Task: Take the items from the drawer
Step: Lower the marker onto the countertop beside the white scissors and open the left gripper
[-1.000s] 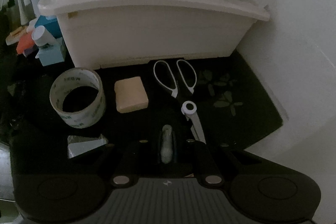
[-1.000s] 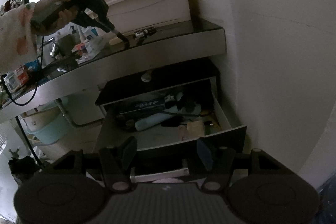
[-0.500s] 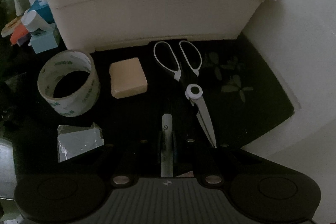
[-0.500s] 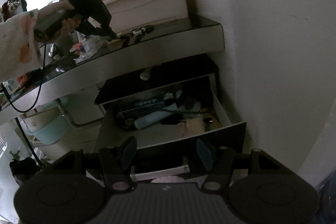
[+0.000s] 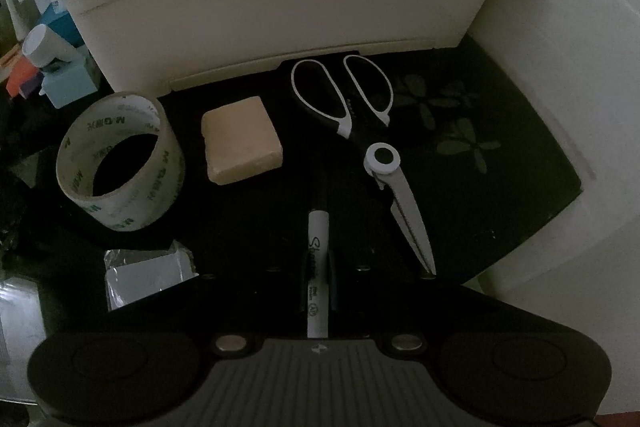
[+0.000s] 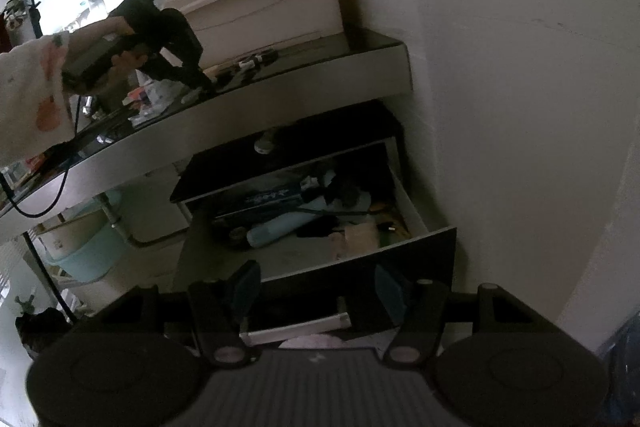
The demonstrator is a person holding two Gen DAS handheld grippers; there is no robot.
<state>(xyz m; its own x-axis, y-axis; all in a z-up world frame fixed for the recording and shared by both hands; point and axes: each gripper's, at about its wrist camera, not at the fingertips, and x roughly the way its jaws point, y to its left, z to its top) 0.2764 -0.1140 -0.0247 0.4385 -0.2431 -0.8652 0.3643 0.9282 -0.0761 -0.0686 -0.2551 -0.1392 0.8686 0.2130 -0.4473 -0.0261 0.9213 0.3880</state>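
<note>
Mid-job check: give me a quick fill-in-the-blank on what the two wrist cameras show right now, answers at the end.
1. The left hand-held gripper is shut on a black ____.
2. On the counter, the tan block lies between the tape roll and the ____.
3. The right hand-held gripper hangs with its jaws ____ and nothing between them.
4. Below the counter, the drawer stands ____, with a pale blue bottle inside.

Answers: marker; scissors; open; open

The counter (image 5: 500,187) is black with a faint flower pattern. The scissors (image 5: 360,131) have black-and-white handles, the soap (image 5: 240,141) is tan, and the bin (image 5: 280,7) is cream.
</note>
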